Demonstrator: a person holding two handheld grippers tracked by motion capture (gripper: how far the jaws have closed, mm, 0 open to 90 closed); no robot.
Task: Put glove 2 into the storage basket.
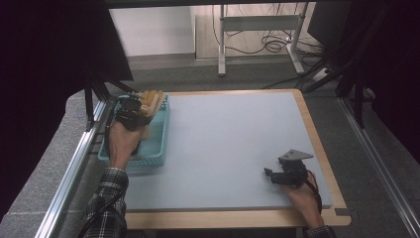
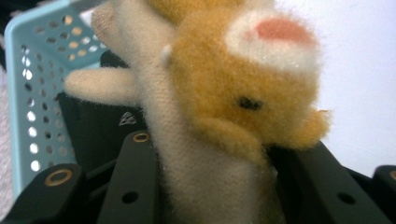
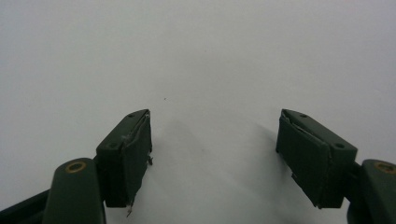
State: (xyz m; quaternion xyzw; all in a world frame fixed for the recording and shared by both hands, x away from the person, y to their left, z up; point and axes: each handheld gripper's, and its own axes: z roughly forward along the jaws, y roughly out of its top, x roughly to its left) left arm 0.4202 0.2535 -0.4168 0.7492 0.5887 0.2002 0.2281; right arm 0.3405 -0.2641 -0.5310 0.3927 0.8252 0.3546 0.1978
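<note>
While the left gripper (image 1: 132,110) hangs over the far end of a light blue perforated basket (image 1: 161,130), its jaws are pinched on a plush toy (image 2: 219,107), an orange and cream stuffed animal with a small dark eye and a pink patch on white. In the left gripper view the toy's cream body runs down between the two black jaws, which press on it from either side, while its orange head bulges above and beyond them; a cream limb sticks out to the side toward the basket's (image 2: 28,84) wall. From above, the toy (image 1: 151,101) pokes out past the jaw tips over the basket's far rim. The right gripper (image 1: 277,174) rests low on the pale blue-grey worktop (image 1: 223,144), well apart from the basket, near the person's side. Its jaws (image 3: 212,158) are spread wide with bare worktop (image 3: 196,56) between and beyond them.
</note>
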